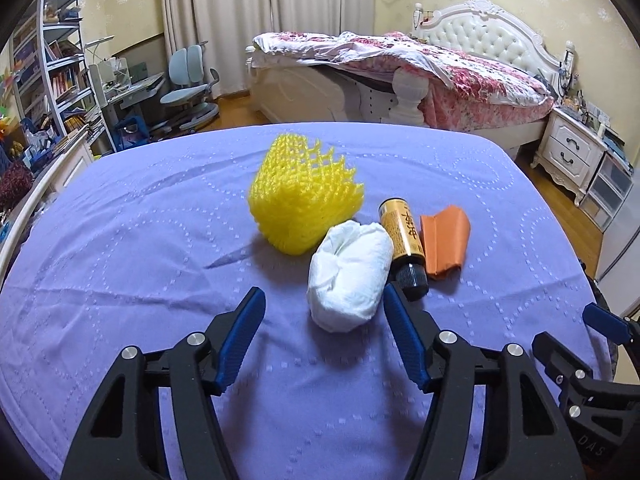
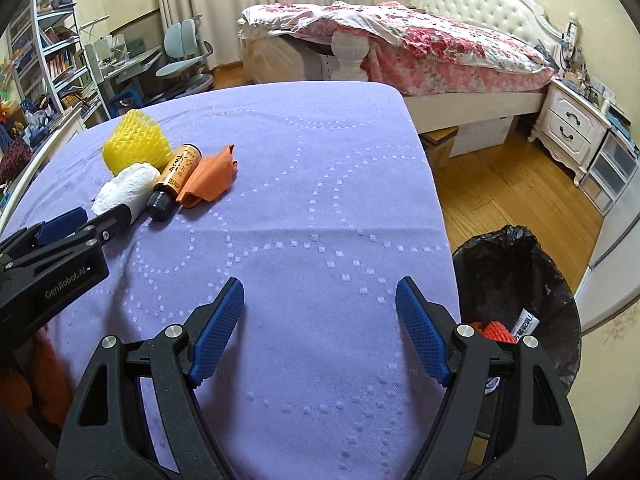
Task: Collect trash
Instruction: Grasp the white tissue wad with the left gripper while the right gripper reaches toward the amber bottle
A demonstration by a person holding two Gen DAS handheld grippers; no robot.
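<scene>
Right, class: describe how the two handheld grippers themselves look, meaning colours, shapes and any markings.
Both the left gripper and the right gripper have black plastic frames with triangular cut-outs and silver round pivot pins. Their fingers carry blue, finely ridged pads. The left gripper's body reads "GenRobot.AI" in pale lettering. No cables or sleeves show.

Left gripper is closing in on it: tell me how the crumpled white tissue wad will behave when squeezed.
The crumpled white tissue wad looks soft and folded, so it will probably compress between the left gripper pads. It seems light, likely sliding on the purple quilted cloth if nudged. Pushed right, it may bump the amber bottle with black cap beside it.
</scene>
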